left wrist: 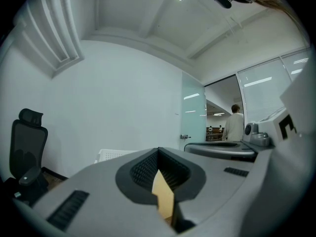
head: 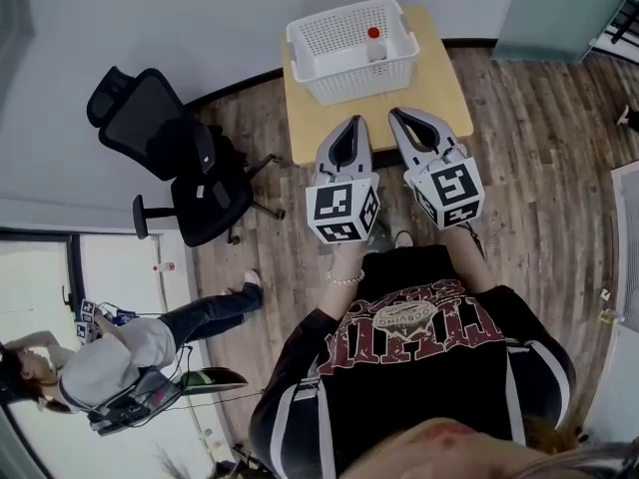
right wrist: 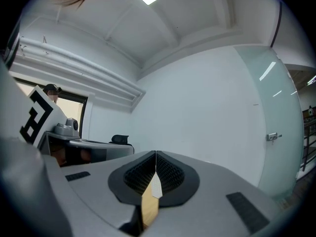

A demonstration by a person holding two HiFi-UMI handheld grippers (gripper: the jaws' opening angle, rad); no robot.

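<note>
In the head view my left gripper (head: 351,124) and right gripper (head: 396,117) are held side by side, pointing forward over the near edge of a small wooden table (head: 444,93). Both are shut with nothing between the jaws. Just beyond their tips stands a white perforated basket (head: 334,76) holding a small white bottle with a red cap (head: 374,44). The left gripper view has the left gripper (left wrist: 158,151) shut, the basket's rim (left wrist: 112,154) low behind it and the right gripper's body (left wrist: 232,149) alongside. In the right gripper view the right gripper (right wrist: 156,153) is shut and aimed at a white wall.
A black office chair (head: 185,163) stands left of the table on the wood floor. A person (head: 110,357) bends over at the lower left by a glass partition. Another person (left wrist: 234,125) stands in a doorway beyond a frosted glass door (left wrist: 193,112).
</note>
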